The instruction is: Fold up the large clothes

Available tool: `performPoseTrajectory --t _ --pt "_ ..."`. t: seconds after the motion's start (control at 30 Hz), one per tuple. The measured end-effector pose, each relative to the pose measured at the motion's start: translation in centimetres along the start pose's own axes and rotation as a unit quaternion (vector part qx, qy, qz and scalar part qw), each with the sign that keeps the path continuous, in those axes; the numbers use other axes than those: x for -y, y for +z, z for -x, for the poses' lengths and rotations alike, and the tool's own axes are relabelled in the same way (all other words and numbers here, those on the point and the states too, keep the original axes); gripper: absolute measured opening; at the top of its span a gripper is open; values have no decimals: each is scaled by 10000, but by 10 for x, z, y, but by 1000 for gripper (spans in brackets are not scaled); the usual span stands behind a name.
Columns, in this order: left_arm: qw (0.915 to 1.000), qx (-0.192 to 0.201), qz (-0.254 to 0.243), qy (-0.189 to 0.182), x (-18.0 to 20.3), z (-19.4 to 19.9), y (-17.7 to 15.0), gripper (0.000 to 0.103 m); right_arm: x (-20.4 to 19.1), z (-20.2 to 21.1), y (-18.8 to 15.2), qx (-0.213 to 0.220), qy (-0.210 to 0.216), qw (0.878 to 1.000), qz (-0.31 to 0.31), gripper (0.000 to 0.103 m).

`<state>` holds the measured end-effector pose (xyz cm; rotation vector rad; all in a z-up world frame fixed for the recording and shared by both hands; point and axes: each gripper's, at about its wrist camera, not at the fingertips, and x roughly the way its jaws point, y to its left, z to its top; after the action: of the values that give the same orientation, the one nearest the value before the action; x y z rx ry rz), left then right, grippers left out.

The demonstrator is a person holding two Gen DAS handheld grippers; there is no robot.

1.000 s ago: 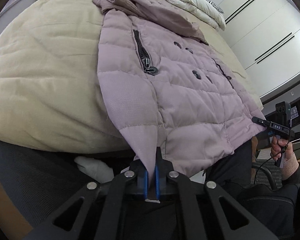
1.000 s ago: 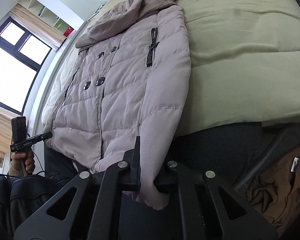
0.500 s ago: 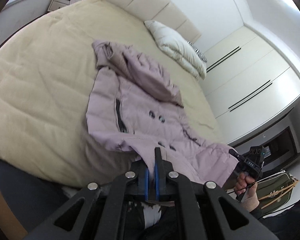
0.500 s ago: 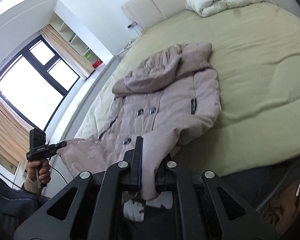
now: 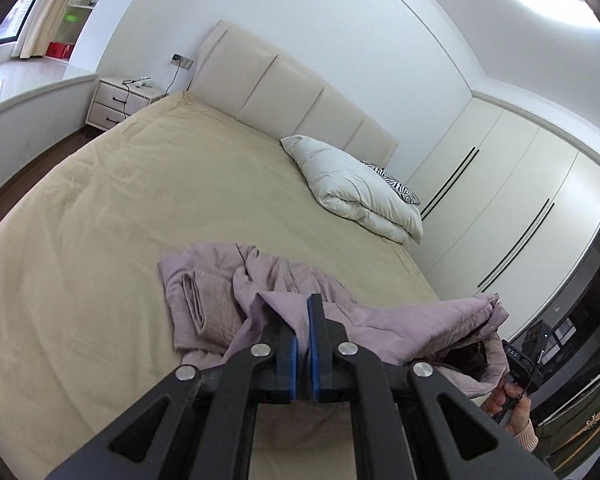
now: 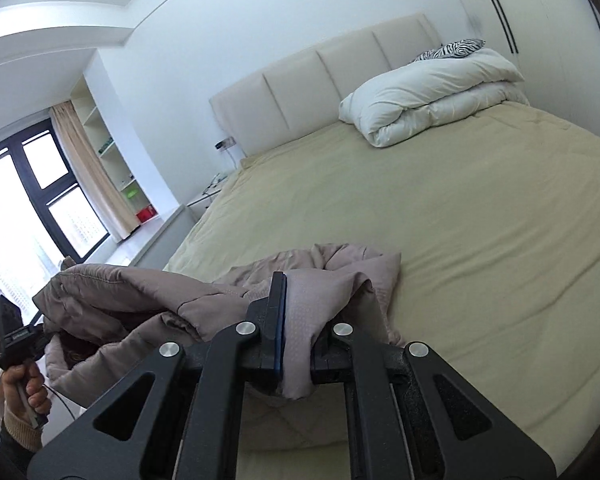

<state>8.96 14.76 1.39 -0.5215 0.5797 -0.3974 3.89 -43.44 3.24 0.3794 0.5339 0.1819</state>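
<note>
Both grippers, left gripper and right gripper, are pinching the jacket hem above the bed; puffy fabric is probably slipping and bunching

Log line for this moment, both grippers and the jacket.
left gripper: shut on jacket hem | right gripper: shut on jacket hem | jacket: hem raised off bed, collar end resting on it | fold: unfinished

The bed carries a bunched mauve jacket near its foot — and a folded white duvet, apparently over a zebra-print pillow, by the headboard.
</note>
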Motion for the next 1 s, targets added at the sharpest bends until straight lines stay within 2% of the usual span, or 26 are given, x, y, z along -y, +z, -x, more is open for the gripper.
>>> performPoseTrajectory --t 0.07,0.2,0.37,0.57,0.77,0.83,0.9,0.97,1.0 --pt "9999 33 64 83 -6 -24 19 6 -1 -32 17 17 -303 9995 112 7" --pt "9996 27 144 256 -24 -73 53 6 9 -98 51 -4 -480 9988 6 7" --pt "9979 -94 270 584 -53 -137 73 6 19 -194 72 -177 -774 9968 17 7" --pt "9927 -347 495 1042 -101 -211 70 6 44 -311 63 -605 -1144 9916 -17 7" --pt "9847 -754 552 1468 -136 -271 53 7 63 -380 37 -931 -1464 9848 67 7" --pt "9819 -948 614 1521 -145 -286 46 10 72 -399 26 -1200 -1394 9829 -81 8" --pt "9822 -948 631 1494 -146 -285 43 11 86 -410 22 -1412 -1145 9824 -429 9" --pt "9843 -833 636 1418 -142 -273 46 13 98 -402 22 -1216 -819 9856 -836 10" --pt "9852 -740 611 1422 -137 -263 48 21 103 -395 23 -1047 -642 9872 -1018 13"
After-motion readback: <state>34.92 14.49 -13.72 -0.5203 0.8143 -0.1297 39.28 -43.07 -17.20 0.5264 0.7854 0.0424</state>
